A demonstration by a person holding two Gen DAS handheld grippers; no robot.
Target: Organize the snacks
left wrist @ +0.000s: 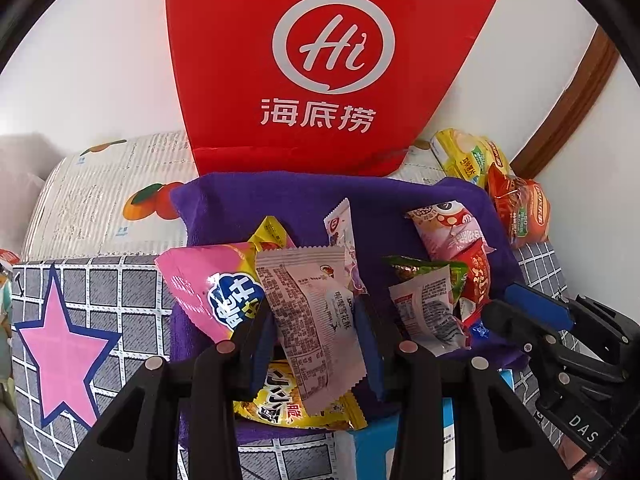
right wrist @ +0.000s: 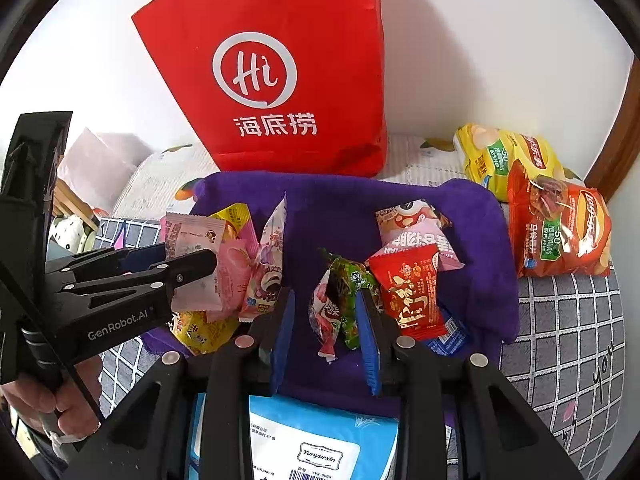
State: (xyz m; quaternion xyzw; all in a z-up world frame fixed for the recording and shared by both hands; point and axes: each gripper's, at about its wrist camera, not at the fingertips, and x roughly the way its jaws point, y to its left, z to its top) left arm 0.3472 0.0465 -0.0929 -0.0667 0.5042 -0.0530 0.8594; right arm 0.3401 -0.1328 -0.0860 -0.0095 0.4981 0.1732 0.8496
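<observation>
Left gripper [left wrist: 316,344] clamps a pale pink sachet [left wrist: 308,320]. Right gripper [right wrist: 326,328] sits narrow around green-wrapped snacks [right wrist: 340,300] on purple towel [right wrist: 472,248]; contact unclear.

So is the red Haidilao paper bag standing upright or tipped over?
Upright. The red Haidilao paper bag stands on its base behind the purple towel, logo facing the cameras, against the white wall.
</observation>
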